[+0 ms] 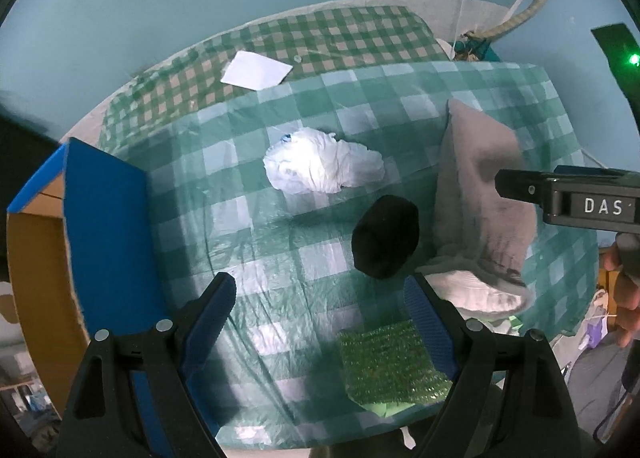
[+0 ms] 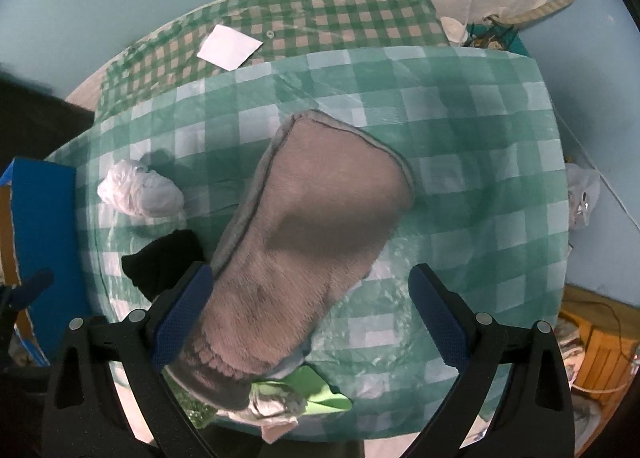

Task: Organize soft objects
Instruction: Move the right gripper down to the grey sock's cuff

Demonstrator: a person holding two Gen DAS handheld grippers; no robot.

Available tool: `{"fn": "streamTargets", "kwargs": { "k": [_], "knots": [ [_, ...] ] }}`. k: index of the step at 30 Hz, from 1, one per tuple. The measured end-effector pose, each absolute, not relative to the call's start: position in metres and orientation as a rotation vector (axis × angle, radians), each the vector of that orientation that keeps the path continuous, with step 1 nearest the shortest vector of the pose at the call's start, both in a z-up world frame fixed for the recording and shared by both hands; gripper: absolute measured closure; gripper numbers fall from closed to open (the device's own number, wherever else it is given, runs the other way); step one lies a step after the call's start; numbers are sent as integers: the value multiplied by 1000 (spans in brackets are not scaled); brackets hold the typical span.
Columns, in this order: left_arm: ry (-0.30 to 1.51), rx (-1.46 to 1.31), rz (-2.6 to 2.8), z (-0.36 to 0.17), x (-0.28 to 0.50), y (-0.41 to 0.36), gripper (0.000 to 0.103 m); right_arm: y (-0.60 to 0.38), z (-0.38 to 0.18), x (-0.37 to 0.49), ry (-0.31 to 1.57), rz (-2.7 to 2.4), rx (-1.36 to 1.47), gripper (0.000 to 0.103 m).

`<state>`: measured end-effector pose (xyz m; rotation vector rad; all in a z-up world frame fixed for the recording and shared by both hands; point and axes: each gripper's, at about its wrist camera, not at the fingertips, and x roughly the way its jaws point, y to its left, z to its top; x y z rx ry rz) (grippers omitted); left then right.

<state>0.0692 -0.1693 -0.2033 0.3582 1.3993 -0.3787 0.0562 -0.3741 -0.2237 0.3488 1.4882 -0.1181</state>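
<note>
Table cover: thin, crinkled plastic sheet in a large green-and-white check, spread over a smaller-checked cloth; every soft item lies on it

Box: blue-faced cardboard, open, standing at the left edge of the sheet; likely the place for sorted items, and nearer the left gripper

Grey fleece piece: the biggest soft thing, plush and napped with a stitched border; its long axis runs from just under the right gripper up and away toward the middle of the sheet, its near end between the blue pads and close to the left pad

Right gripper: jaws spread wide, holding nothing, poised over the fleece's near end; clearly the nearer tool for it

White plastic bag: crumpled, light, lying beyond the dark bundle toward the far side

Black bundle: a dense, matte, rounded wad of fabric, straight ahead of the left gripper and just beside the fleece

Left gripper: jaws wide apart, empty, above bare sheet

Green scrub pad: glittery, rough mesh, flat, by the left gripper's right pad

White paper: flat sheet on the far cloth, well apart
</note>
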Motion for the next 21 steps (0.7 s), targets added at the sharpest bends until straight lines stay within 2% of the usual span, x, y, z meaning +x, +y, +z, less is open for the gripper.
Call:
{"fn": "streamTargets", "kwargs": {
  "k": [8, 14, 17, 19, 21],
  "knots": [
    [1428, 364, -392, -219, 75, -175, 16, -372, -241, 65, 1514, -121, 348, 6],
    [1449, 354, -399, -226, 83, -181, 16, -373, -256, 64, 1547, -125, 364, 22],
    [1467, 355, -406, -232, 86, -185, 16, -371, -257, 63, 1536, -110, 349, 39],
    [1471, 358, -414, -234, 87, -188, 16, -373, -255, 62, 1523, -94, 345, 67],
    [1479, 362, -422, -237, 87, -191, 16, -375, -253, 61, 1511, -63, 363, 74]
  ]
}}
